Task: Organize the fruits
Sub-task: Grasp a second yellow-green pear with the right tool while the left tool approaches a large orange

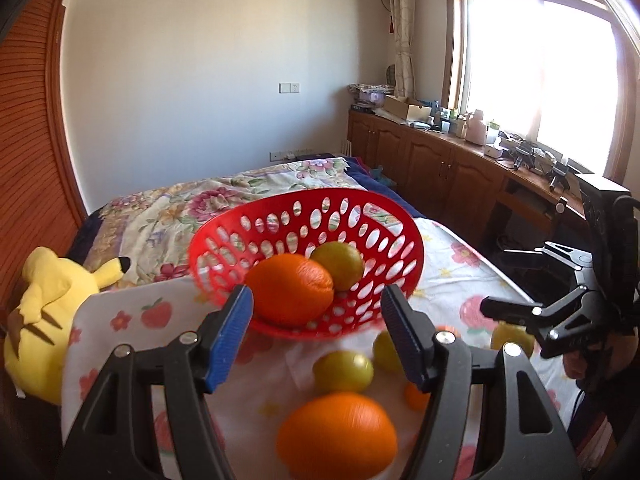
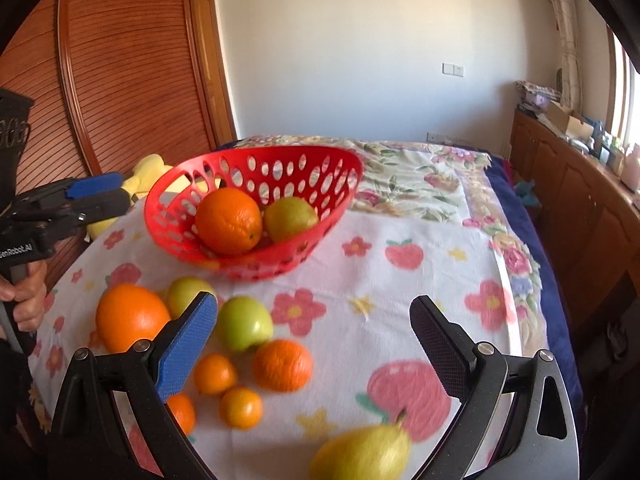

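Observation:
A red perforated basket (image 1: 224, 240) (image 2: 168, 208) sits on the flowered cloth and holds an orange (image 1: 289, 290) (image 2: 229, 221) and a yellow-green fruit (image 1: 339, 265) (image 2: 289, 218). My left gripper (image 1: 316, 332) is open and empty, just short of the basket, above a big orange (image 1: 337, 436) (image 2: 132, 318). Green apples (image 1: 343, 371) (image 2: 243, 323) and small oranges (image 2: 282, 365) lie loose on the cloth. My right gripper (image 2: 312, 344) is open and empty above the cloth, with a yellow pear (image 2: 360, 456) below it.
A yellow plush toy (image 1: 44, 320) lies left of the cloth by the wooden wardrobe (image 2: 120, 80). A flowered bedspread (image 1: 240, 196) lies behind the basket. A cluttered wooden cabinet (image 1: 440, 160) runs under the window at right. The bed edge drops off at right.

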`<control>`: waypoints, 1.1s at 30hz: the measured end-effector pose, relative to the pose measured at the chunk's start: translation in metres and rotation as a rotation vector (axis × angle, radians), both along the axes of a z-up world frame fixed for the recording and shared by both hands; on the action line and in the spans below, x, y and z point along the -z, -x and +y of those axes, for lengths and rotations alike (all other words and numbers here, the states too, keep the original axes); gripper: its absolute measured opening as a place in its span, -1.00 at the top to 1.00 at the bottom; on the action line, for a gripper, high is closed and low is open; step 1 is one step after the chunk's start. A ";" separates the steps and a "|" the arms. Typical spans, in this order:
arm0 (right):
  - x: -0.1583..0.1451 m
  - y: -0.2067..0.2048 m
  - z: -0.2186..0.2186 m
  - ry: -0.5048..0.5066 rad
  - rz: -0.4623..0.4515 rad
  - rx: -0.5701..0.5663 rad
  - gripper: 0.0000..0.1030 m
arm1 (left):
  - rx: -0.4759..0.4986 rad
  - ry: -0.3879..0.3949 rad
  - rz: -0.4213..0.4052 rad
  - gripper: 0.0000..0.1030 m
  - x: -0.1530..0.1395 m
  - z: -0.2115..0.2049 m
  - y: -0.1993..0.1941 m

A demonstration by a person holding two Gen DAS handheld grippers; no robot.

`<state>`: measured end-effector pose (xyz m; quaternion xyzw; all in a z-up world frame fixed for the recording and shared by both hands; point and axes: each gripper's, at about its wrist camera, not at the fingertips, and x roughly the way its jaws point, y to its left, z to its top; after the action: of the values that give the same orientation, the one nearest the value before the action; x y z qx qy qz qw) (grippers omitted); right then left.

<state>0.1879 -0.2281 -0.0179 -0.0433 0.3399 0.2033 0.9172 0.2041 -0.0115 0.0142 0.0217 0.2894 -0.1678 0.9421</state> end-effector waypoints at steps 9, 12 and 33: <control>0.010 0.036 -0.020 -0.006 -0.002 0.086 -0.92 | -0.024 0.044 0.003 -0.34 0.026 0.019 0.048; 0.016 0.045 -0.026 -0.006 -0.008 0.111 -0.92 | -0.028 0.050 0.003 -0.34 0.039 0.020 0.059; 0.059 0.058 -0.041 -0.001 0.050 0.187 -0.77 | -0.058 0.022 -0.009 -0.40 0.084 0.010 0.085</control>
<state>0.1299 -0.2695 -0.0766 -0.0058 0.3654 0.1181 0.9233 0.1190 -0.0015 -0.0696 0.0036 0.2839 -0.1436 0.9480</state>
